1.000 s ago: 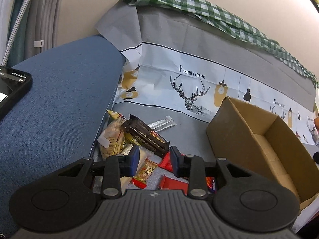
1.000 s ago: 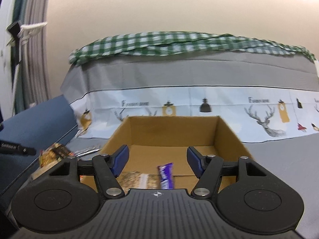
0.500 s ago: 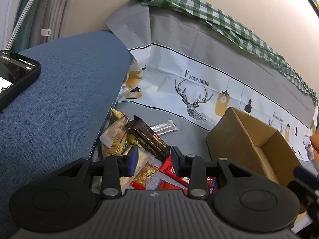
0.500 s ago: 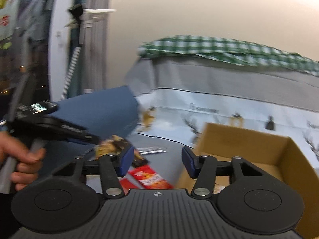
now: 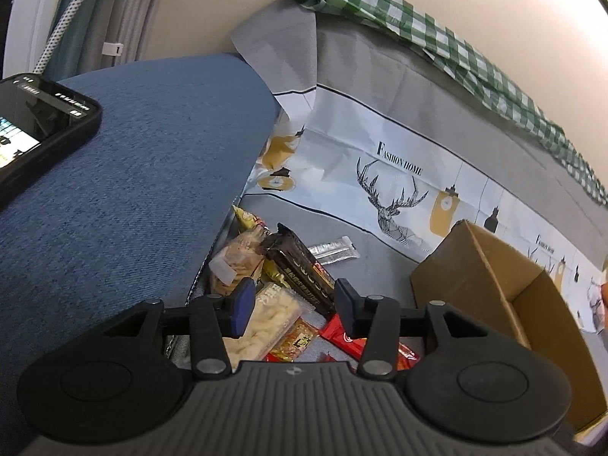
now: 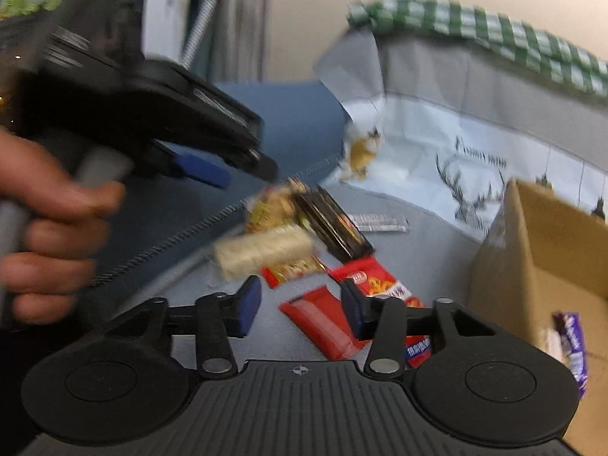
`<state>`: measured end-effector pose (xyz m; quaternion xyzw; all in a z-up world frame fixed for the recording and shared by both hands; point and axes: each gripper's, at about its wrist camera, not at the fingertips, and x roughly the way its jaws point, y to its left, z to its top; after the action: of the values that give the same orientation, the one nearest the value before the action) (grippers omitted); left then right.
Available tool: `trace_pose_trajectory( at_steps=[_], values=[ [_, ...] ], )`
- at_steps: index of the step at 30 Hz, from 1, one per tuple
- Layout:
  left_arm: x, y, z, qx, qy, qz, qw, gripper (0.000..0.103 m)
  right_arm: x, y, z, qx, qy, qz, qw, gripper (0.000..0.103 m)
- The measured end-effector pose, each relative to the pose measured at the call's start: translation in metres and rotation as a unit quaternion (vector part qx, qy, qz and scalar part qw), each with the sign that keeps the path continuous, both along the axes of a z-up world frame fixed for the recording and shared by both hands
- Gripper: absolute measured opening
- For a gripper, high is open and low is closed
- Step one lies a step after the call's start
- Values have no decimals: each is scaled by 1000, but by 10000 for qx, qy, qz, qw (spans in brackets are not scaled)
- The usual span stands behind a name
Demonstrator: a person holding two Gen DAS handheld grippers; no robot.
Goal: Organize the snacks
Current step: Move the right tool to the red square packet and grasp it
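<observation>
A pile of snack packets lies on the grey seat beside the blue armrest. It holds a dark brown bar [image 5: 300,269], a pale rice-cracker pack [image 5: 271,313], a red wrapper [image 6: 323,321] and a red-orange chip packet [image 6: 374,281]. My left gripper [image 5: 290,309] is open and empty above the pile; it also shows in the right wrist view [image 6: 205,169]. My right gripper [image 6: 300,306] is open and empty, just over the red wrapper. The cardboard box [image 5: 505,296] stands to the right, with a purple snack [image 6: 570,342] inside.
A black phone [image 5: 34,125] lies on the blue armrest [image 5: 125,174]. A deer-print cloth [image 5: 391,186] covers the sofa back, with a green checked cloth [image 5: 429,34] on top. A silver sachet [image 5: 330,249] lies behind the pile.
My right gripper has swung left from over the box to the snack pile, and its jaws have narrowed somewhat. My left gripper has shifted a little forward over the pile.
</observation>
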<state>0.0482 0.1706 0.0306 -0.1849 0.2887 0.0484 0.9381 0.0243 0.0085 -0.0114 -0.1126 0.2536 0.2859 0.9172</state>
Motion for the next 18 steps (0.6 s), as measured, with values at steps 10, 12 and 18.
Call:
trace_pose_trajectory(
  at_steps=[10, 12, 18],
  values=[
    [26, -11, -17, 286, 395, -201, 9986, 65, 58, 14, -43, -116, 607, -334, 9975, 84],
    [37, -14, -24, 427, 557, -235, 9973, 70, 68, 18, -51, -155, 828, -259, 9961, 88],
    [64, -25, -53, 970, 1109, -249, 9888, 77, 76, 19, -63, -114, 1161, -179, 9930, 90]
  ],
)
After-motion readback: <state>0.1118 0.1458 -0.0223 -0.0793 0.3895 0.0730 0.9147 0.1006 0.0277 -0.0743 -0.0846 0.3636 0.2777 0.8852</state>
